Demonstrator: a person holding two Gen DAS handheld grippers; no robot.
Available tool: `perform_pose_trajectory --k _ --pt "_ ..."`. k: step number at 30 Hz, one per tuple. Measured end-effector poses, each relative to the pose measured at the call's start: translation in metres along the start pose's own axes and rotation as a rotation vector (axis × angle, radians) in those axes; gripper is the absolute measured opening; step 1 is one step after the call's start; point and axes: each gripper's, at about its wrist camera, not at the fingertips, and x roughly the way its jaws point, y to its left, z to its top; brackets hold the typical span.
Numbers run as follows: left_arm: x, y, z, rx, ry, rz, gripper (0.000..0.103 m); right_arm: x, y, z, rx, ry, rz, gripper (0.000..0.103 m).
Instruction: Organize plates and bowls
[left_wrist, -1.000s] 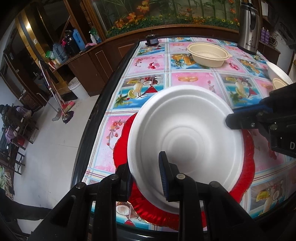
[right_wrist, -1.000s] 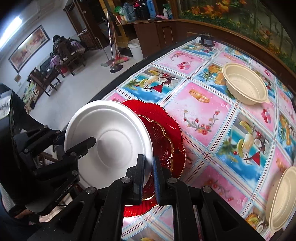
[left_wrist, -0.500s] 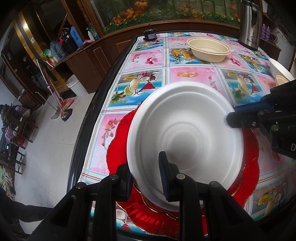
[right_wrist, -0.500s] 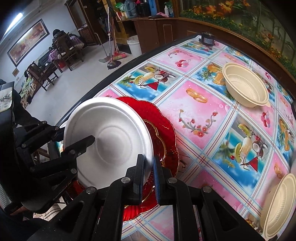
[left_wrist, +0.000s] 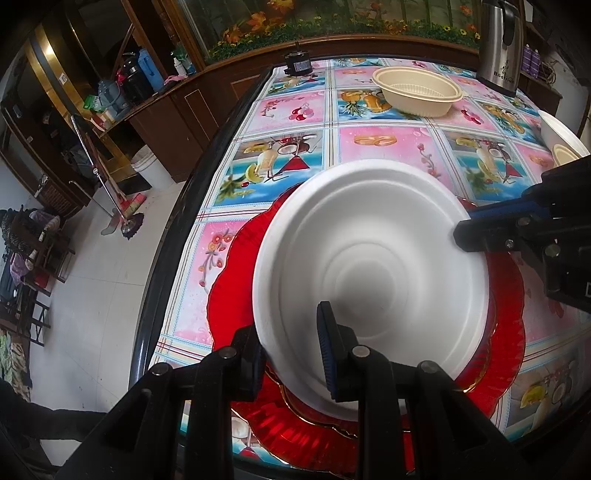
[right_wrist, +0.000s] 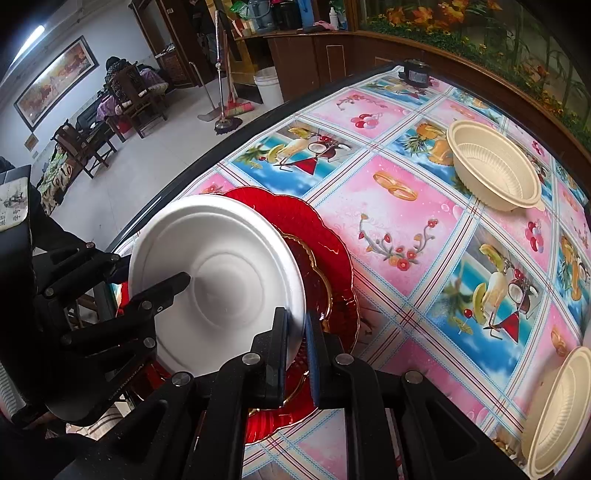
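Stacking step judged in hand: over the red plates near the table edge sat the white foam plate, left gripper clamped across its near rim, right gripper pinching the opposite rim (both gripping), next needing a level lowering, then release.

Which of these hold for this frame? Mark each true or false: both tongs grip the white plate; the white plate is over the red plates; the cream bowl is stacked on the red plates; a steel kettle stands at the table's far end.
1. Both tongs, left and right, grip the white plate: true.
2. The white plate is over the red plates: true.
3. The cream bowl is stacked on the red plates: false; it sits apart, further up the tablecloth.
4. A steel kettle stands at the far end: true.
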Motion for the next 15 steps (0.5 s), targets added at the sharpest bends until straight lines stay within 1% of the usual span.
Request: perform_pose_trajectory --k 15 --pt "0.0025 0.0004 -0.0036 0.0 0.0 -0.002 0.024 0.0065 0.0002 -0.0015 0.011 0.019 0.005 0.011"
